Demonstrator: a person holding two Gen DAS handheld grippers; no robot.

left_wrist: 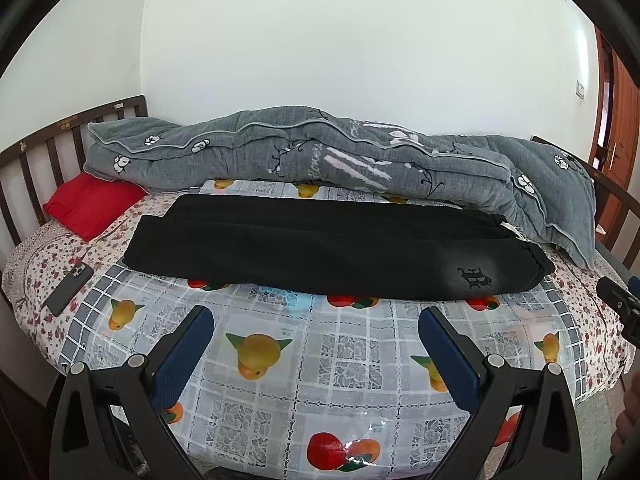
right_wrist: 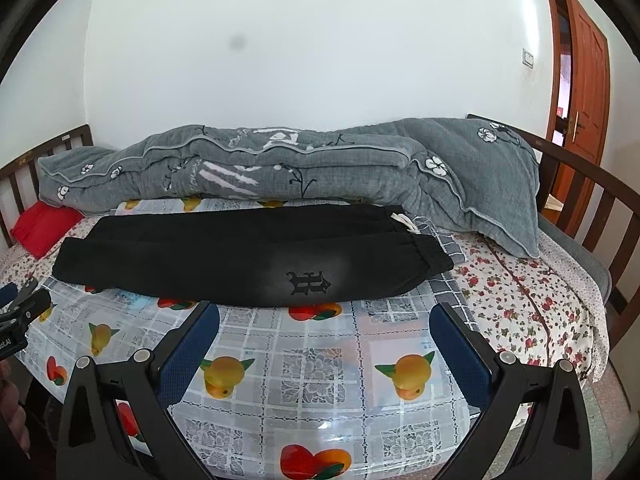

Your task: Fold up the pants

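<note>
I had both grippers held back from the near edge of the bed (left_wrist: 48, 276), neither touching anything. The left gripper (left_wrist: 316, 330) had its jaws spread wide and held nothing; the right gripper (right_wrist: 324, 326) was the same, wide apart and empty.

The pants (left_wrist: 312, 246) lay on the fruit-printed plastic sheet (left_wrist: 340, 364) that covers the middle of the bed, ahead of both sets of jaws and beyond a bare strip of that sheet. Their long axis ran left to right across my view, square to the way the fingers pointed. The elastic waistband (right_wrist: 428, 254) and the gothic logo (right_wrist: 310, 282) sat at the right end, the leg cuffs (left_wrist: 160, 236) at the left. The two legs looked already laid side by side, one overlapping the other along their length.

From that I judged the right gripper nearer the waistband and the left nearer the cuffs, so the next fold would likely bring one end over toward the other.

Counted: one pair of pants, one grey quilt (left_wrist: 320, 152) bunched along the wall behind and just touching the waistband end, one red pillow (left_wrist: 90, 204) at the far left, one phone (left_wrist: 70, 288) near the left edge, two grippers.
</note>
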